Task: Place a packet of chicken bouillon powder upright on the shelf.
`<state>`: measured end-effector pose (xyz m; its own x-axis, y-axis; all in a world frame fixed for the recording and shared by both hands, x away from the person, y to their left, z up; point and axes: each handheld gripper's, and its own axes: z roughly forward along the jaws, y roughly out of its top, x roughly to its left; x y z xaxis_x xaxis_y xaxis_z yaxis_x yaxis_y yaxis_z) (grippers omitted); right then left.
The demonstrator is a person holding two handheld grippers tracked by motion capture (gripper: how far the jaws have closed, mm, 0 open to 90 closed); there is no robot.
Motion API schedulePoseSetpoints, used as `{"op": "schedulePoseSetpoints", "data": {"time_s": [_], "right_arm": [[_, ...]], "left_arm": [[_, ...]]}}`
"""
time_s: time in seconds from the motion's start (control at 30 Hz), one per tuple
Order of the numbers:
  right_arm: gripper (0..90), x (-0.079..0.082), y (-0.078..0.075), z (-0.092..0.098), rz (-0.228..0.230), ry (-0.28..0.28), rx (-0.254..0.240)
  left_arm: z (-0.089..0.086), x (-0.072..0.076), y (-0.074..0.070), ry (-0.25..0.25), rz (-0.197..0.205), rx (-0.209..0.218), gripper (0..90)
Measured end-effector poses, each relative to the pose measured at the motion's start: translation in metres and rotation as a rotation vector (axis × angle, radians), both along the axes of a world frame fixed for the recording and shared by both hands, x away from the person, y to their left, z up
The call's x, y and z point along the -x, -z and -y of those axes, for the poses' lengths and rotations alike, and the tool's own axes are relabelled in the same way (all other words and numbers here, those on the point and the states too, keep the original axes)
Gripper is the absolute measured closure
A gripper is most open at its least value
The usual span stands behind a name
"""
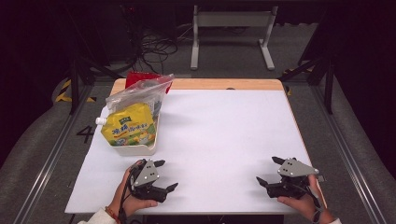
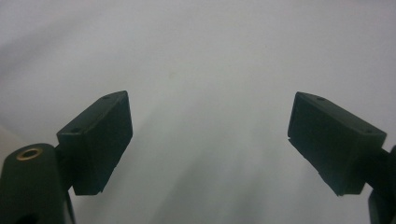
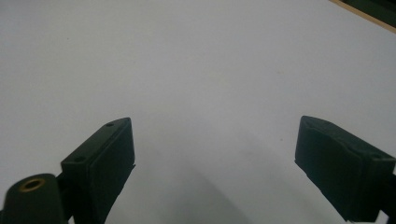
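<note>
The white table surface [image 1: 219, 140] lies bare across its middle and right, open to passage; the only obstacle sits at the far left corner, a white plastic tray [image 1: 135, 149] holding a yellow spouted pouch [image 1: 128, 125] and a clear zip bag [image 1: 140, 93]; the left gripper [image 1: 166, 175], jaws apart, sits just near the tray; the right gripper [image 1: 267, 171] stands well apart.

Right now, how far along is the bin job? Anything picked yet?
Nothing looks done: the yellow pouch and the clear zip bag lie in the white bin at the table's far left. In hand: nothing; left gripper and right gripper rest open and empty on the white tabletop. Every handling step is left.
</note>
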<state>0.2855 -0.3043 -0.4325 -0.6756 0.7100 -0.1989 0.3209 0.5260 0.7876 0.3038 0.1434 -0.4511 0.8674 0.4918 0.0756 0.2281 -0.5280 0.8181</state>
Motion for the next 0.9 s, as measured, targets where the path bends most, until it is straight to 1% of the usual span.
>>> {"op": "schedulePoseSetpoints", "data": {"time_s": [0.13,0.2,0.33,0.5,0.6,0.77,0.83,0.9], "right_arm": [[12.3,0.0039,0.0012,0.0031,-0.001,0.008,0.001],[12.3,0.0052,0.002,0.0039,-0.004,0.012,0.008],[12.3,0.0072,0.0036,0.0039,-0.008,0.02,0.02],[12.3,0.0089,0.0045,0.0017,-0.01,0.023,0.027],[12.3,0.0087,0.0054,0.0016,-0.012,0.019,0.03],[12.3,0.0078,0.0059,0.0026,-0.012,0.019,0.027],[12.3,0.0083,0.0055,0.0031,-0.009,0.02,0.027],[12.5,0.009,0.0044,0.0032,0.003,0.02,0.022]], "left_arm": [[0.003,-0.0026,0.0003,0.01,-0.007,-0.003,14.5],[0.0043,-0.0035,0.0007,0.016,-0.002,-0.016,14.4],[0.005,-0.0048,0.0008,0.026,-0.003,-0.016,14.4],[0.0023,-0.007,0.0009,0.021,-0.01,-0.001,14.1],[0.0019,-0.0078,0.0011,0.018,-0.013,-0.002,14.0],[0.0022,-0.0085,0.0006,0.013,-0.004,-0.008,14.0],[0.002,-0.0087,0.0006,0.014,-0.005,-0.006,13.9],[0.0017,-0.0088,0.0006,0.009,-0.006,-0.008,13.8]]}}
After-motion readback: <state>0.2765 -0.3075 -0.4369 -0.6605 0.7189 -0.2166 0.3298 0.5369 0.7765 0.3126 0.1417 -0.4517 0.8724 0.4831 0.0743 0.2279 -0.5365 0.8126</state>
